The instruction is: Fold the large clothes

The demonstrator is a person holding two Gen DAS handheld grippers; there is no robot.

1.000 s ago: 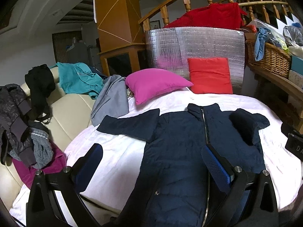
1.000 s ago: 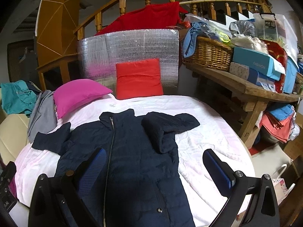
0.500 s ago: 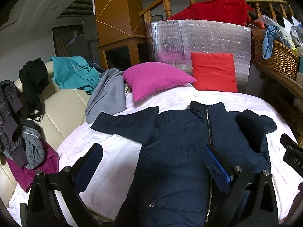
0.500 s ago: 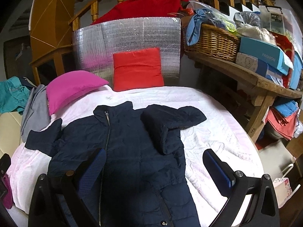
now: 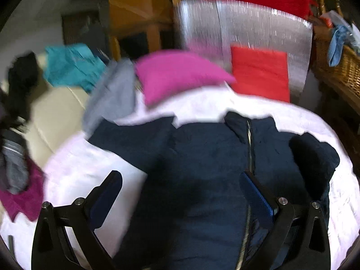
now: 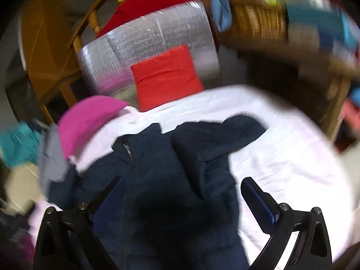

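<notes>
The navy jacket (image 5: 202, 168) lies zipped and face up on the white bed (image 5: 85, 168), one sleeve folded across its chest. Both the left gripper (image 5: 180, 193) and right gripper (image 6: 182, 200) hover over the jacket, spread wide and empty. Judging by this, the other sleeve, outstretched toward the pink pillow (image 5: 177, 72), needs grasping and folding inward.

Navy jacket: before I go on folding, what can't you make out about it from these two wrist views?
- Navy jacket hem: cut off by the bottom edge and the gripper frames in both views.
- Left sleeve cuff: smeared by motion blur in the left wrist view.
- Zipper: blurred in the right wrist view, lower run hidden.
</notes>
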